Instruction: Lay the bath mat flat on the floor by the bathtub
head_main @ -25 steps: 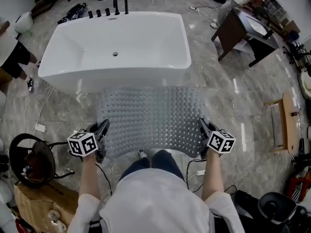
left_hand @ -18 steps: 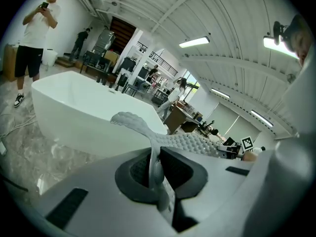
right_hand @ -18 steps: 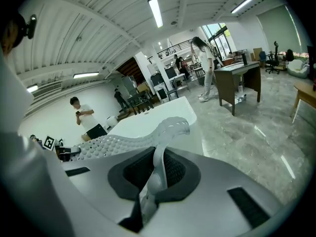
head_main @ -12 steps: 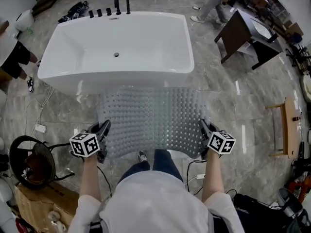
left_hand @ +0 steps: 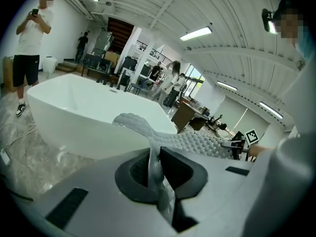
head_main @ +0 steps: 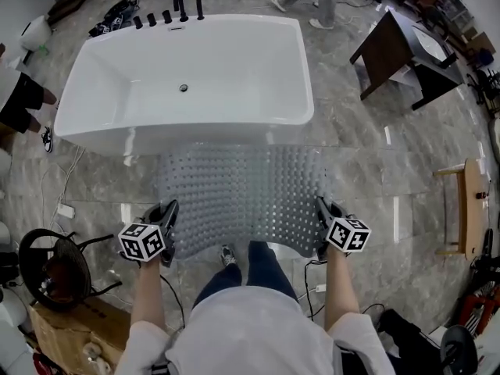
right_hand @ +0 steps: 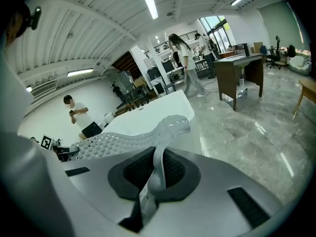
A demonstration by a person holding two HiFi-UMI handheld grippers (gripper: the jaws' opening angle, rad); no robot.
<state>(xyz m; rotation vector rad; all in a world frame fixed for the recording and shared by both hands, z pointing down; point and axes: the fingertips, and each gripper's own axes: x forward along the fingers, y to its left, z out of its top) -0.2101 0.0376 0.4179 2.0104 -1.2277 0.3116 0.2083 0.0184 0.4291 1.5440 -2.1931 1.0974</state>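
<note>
A clear, knobbly bath mat (head_main: 242, 194) hangs spread between my two grippers, just in front of the white bathtub (head_main: 187, 69). My left gripper (head_main: 169, 219) is shut on the mat's near left corner, and my right gripper (head_main: 321, 214) is shut on its near right corner. The far edge of the mat reaches the tub's base. In the left gripper view the mat's edge (left_hand: 154, 164) is pinched between the dark pads, with the mat (left_hand: 197, 141) running off to the right. The right gripper view shows the mat (right_hand: 159, 168) pinched the same way, curling up toward the tub (right_hand: 153, 113).
A dark desk (head_main: 402, 57) stands at the upper right and a wooden stool (head_main: 462, 201) at the right. A black fan (head_main: 47, 264) and a cardboard box (head_main: 70, 326) sit at the lower left. Cables (head_main: 62, 201) lie left of the mat. People stand and walk around the tub.
Both grippers have come lower and slightly nearer me with the mat held; the mat sags closer to the floor. A person has walked across behind the tub.
</note>
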